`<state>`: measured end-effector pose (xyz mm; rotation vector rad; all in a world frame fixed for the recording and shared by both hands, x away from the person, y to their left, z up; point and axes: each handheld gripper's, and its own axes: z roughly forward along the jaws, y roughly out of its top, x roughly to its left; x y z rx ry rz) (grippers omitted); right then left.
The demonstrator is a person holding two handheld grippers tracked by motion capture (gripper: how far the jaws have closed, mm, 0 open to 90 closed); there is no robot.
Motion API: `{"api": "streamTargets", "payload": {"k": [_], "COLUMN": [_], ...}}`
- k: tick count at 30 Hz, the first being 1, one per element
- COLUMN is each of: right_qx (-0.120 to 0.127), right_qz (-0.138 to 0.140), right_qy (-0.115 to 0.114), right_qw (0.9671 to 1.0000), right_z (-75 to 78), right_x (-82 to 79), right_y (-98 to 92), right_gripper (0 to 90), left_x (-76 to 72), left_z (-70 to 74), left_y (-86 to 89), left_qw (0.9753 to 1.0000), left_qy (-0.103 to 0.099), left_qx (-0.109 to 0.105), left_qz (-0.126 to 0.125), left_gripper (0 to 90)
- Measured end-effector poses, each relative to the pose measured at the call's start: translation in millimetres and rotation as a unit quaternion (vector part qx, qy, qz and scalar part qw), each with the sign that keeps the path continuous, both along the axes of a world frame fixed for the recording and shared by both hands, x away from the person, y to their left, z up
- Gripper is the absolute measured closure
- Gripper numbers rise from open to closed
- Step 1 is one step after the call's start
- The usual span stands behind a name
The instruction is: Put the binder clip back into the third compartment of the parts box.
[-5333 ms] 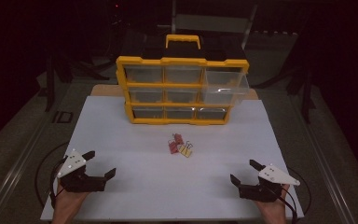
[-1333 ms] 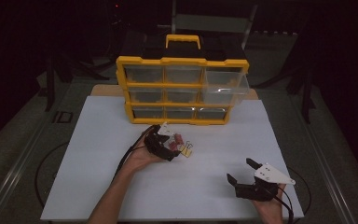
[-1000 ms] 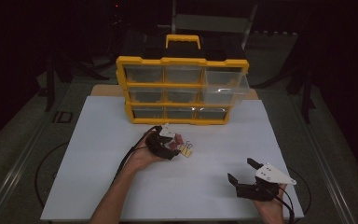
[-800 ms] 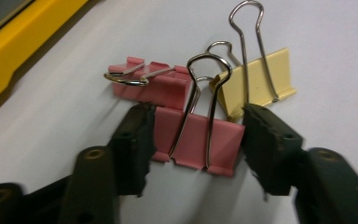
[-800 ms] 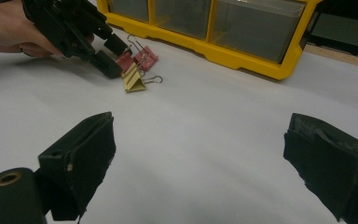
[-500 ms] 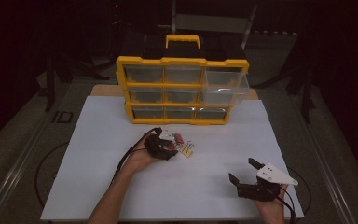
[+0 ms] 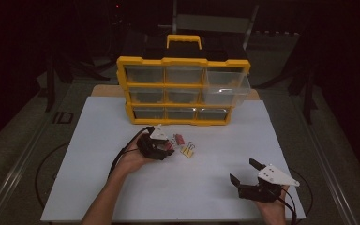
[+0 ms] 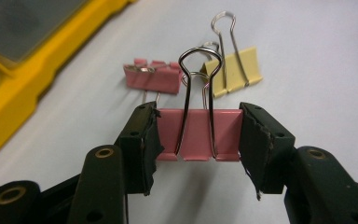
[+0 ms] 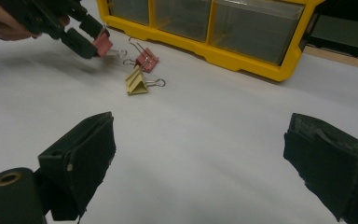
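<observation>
Pink clip [image 8: 198, 134] clamped in left gripper [image 8: 198, 140].

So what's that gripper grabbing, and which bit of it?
The left gripper pinches a pink binder clip by the two ends of its body, wire handles up. The right gripper is open, holding nothing.

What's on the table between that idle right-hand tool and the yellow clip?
Nothing: in the right gripper view, bare white table runs from the right gripper to the yellow clip.
</observation>
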<state>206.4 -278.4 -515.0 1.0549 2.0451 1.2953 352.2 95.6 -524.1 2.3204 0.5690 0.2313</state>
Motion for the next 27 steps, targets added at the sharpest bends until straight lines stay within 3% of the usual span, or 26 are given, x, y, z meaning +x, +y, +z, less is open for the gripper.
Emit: {"api": "streamTargets", "payload": {"k": [5, 9, 11, 14, 21, 23, 27], "right_qx": [0.011, 0.017, 0.017, 0.019, 0.019, 0.019, 0.019], "right_qz": [0.003, 0.004, 0.004, 0.004, 0.003, 0.003, 0.004], "right_qy": [-0.002, -0.005, -0.006, -0.007, -0.009, -0.010, -0.010], "right_qw": [0.9999, 0.9998, 0.9998, 0.9998, 0.9998, 0.9998, 0.9998], "right_z": [-0.2, -0.1, -0.1, -0.3, -0.6, -0.6, -0.6], "right_x": [0.2, 0.6, 0.6, 0.9, 1.5, 1.7, 1.8], "right_y": [-0.8, -1.0, -1.0, -0.7, -0.3, -0.1, 0.1], "right_gripper": [8.5, 8.5, 8.5, 8.5, 8.5, 8.5, 8.5], "left_x": [-0.6, -0.3, -0.3, 1.3, 3.8, 7.0, 9.1], "left_z": [14.9, 31.9, 31.9, 48.7, 63.6, 76.8, 87.1], "left_y": [7.2, 12.6, 12.6, 16.8, 20.3, 22.7, 23.8], "left_qw": [0.9999, 0.9991, 0.9991, 0.9981, 0.9974, 0.9965, 0.9961], "left_qy": [-0.009, -0.020, -0.020, -0.030, -0.033, -0.037, -0.041], "left_qx": [-0.013, -0.036, -0.036, -0.052, -0.065, -0.075, -0.078], "left_qz": [0.007, 0.010, 0.010, 0.011, 0.007, 0.007, 0.004], "left_gripper": [50.1, 50.1, 50.1, 50.1, 50.1, 50.0, 50.1]}}
